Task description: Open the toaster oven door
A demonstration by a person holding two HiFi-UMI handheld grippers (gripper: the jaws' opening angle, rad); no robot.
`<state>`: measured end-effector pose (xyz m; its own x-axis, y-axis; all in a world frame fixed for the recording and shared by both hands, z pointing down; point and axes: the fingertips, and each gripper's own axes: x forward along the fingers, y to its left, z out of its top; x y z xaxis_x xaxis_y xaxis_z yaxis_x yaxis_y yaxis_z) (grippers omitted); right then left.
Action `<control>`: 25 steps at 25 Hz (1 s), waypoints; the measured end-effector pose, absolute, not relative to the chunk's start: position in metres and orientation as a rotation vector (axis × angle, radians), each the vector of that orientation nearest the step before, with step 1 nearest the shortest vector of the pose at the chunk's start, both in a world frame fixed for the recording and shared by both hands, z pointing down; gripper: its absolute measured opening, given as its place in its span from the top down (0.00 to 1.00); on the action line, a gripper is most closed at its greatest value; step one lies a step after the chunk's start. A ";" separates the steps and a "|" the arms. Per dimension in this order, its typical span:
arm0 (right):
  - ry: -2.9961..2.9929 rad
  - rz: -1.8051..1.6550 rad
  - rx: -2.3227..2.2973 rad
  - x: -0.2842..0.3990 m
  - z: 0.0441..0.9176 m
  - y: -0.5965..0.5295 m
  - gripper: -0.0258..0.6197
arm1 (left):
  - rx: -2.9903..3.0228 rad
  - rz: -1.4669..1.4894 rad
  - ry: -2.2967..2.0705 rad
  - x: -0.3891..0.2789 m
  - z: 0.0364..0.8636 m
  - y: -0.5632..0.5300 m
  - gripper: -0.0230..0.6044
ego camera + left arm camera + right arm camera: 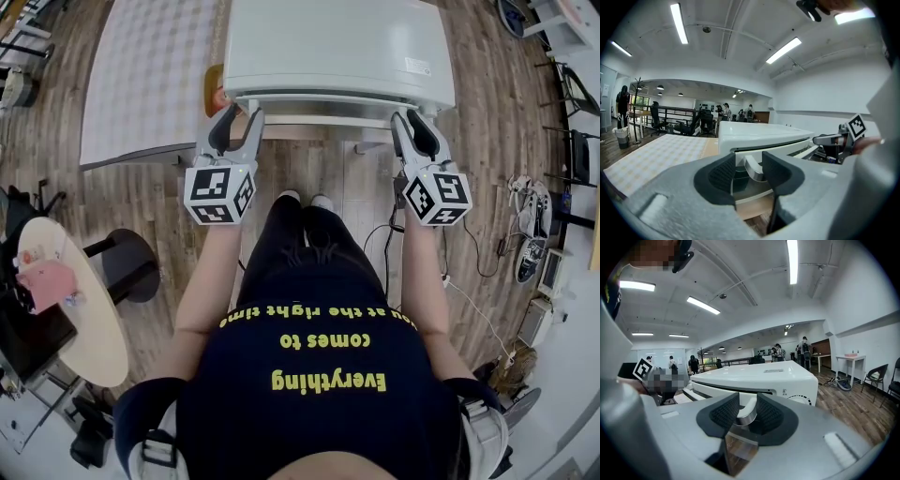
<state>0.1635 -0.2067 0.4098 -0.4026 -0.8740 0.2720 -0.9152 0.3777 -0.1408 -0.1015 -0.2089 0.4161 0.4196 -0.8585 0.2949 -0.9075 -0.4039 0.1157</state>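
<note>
A white toaster oven (337, 47) stands in front of me, its pale bar handle (323, 111) running along the front. My left gripper (241, 114) is at the handle's left end. In the left gripper view the handle (753, 168) lies between the dark pads with a gap on the left side, so the gripper is open. My right gripper (412, 117) is at the handle's right end. In the right gripper view the pads press on the handle (746, 411) from both sides. A dark slit shows between the oven top (759, 376) and the door.
A checked mat (150, 75) lies left of the oven, with a small orange thing (216, 94) at the oven's left corner. A round table (75, 300) stands at my left. Cables (469, 244) and shoes (530, 225) lie on the wood floor at the right.
</note>
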 end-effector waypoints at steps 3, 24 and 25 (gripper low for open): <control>-2.474 0.413 1.611 0.163 0.411 -0.203 0.76 | 2.418 0.285 -1.529 -0.101 0.418 -0.205 0.68; -2.450 0.474 1.560 0.164 0.421 -0.171 0.77 | 2.364 0.357 -1.309 -0.089 0.431 -0.173 0.73; -2.448 0.480 1.554 0.164 0.423 -0.169 0.77 | 2.364 0.362 -1.300 -0.089 0.432 -0.170 0.73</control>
